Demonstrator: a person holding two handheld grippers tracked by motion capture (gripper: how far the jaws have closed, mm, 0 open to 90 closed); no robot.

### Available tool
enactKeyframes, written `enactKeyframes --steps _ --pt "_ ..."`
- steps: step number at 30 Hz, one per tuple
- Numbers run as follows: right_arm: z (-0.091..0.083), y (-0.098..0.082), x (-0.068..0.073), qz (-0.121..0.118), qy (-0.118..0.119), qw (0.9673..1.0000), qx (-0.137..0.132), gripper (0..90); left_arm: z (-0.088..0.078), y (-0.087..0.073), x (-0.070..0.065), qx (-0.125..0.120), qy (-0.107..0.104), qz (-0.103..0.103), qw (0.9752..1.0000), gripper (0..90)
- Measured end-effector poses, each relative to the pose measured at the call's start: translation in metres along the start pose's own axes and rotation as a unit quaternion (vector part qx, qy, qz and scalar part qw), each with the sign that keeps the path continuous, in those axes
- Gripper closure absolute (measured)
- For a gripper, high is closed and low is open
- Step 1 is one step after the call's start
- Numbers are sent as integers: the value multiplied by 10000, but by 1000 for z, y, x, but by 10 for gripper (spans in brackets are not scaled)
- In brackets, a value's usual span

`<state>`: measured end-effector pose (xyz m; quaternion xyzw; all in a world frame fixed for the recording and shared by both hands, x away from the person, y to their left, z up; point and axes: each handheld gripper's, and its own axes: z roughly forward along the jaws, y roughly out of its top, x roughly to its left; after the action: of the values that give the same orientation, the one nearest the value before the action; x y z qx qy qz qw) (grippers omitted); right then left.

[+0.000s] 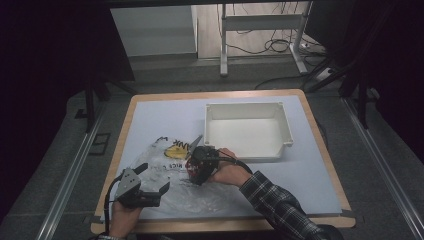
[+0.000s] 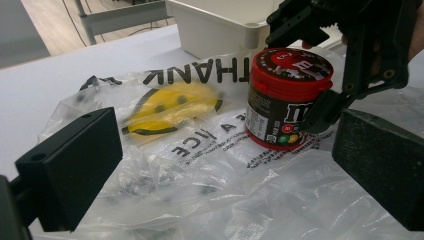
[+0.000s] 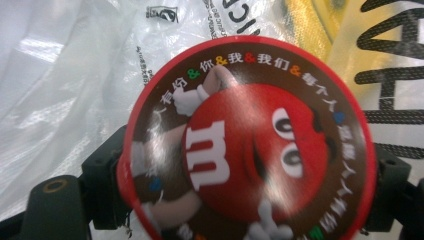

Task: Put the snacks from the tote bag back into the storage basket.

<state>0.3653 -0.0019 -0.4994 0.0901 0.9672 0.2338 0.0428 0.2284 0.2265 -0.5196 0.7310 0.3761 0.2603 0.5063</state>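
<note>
A red candy jar with a cartoon face on its lid stands upright on a crumpled clear plastic bag printed with a yellow smiley. My right gripper comes down on the jar from above. Its black jaws sit against opposite sides of the jar just under the lid, and one fingertip presses on the jar's wall. My left gripper rests low over the bag's near left part. It is open, with crumpled plastic but nothing gripped between its pads, and it faces the jar.
A white rectangular bin with nothing inside stands behind the bag at the back right of the pale mat. The bag covers the mat's near left area. The table's wooden edge runs along the front.
</note>
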Motion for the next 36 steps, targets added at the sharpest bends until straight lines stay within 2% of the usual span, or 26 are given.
enactKeyframes --steps 7,17,22,36 --pt "8 3 0 -7 14 9998 190 233 0 0 0 0 0 13 10000 0" --pt "7 3 0 40 12 9998 218 247 1 0 -1 12 3 32 10000 0" --pt "3 3 1 -4 -69 9997 255 252 1 0 -1 11 7 36 10000 0" --pt "-15 6 3 -152 35 9997 177 255 2 -1 -1 107 39 87 9999 0"
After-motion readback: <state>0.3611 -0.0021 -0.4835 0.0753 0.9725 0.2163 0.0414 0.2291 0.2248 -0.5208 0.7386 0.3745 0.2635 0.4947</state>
